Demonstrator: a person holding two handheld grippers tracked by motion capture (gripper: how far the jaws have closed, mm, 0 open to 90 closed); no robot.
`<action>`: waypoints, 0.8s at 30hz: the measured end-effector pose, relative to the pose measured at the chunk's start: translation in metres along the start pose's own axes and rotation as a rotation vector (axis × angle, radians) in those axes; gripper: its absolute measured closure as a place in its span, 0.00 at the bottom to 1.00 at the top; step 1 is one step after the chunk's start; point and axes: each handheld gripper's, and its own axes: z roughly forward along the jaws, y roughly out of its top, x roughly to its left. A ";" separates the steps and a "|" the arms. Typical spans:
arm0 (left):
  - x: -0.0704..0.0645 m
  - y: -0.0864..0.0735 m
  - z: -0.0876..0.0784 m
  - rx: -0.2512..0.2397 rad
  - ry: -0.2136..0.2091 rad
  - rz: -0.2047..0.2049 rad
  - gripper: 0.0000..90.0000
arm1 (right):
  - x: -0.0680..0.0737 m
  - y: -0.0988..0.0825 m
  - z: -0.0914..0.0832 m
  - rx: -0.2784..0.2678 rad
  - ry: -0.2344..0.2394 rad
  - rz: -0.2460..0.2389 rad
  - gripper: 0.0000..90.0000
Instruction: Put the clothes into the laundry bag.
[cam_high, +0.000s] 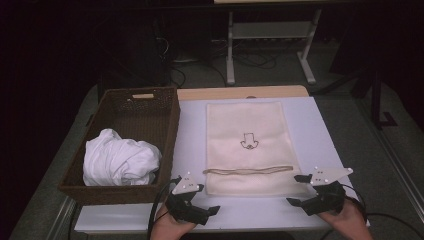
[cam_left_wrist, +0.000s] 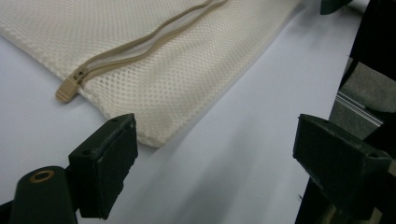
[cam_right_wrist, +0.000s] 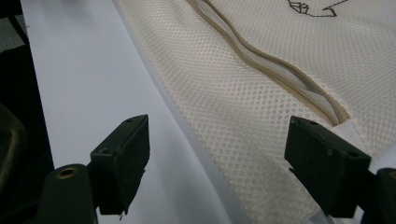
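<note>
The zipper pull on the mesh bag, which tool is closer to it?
Left. The left tool sits open just below the zipper pull at the mesh bag's near-left corner. The right tool is open by the opposite corner.

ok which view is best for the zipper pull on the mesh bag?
Left gripper view: the zipper pull sits close and sharp at the zipper's end on the mesh bag. The high view gives the zipper as a thin line, pull too small to tell. The right gripper view shows the zipper's other stretch.
</note>
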 end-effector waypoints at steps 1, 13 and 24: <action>0.000 0.000 0.000 0.000 0.000 0.000 0.15 | 0.000 0.000 0.000 0.000 0.000 0.000 0.24; -0.003 0.016 -0.008 0.009 -0.084 -0.050 0.15 | 0.002 0.007 0.004 0.036 -0.004 -0.027 0.23; 0.000 0.063 -0.051 0.067 -0.107 -0.048 0.15 | 0.004 0.012 0.006 0.031 0.014 -0.034 0.22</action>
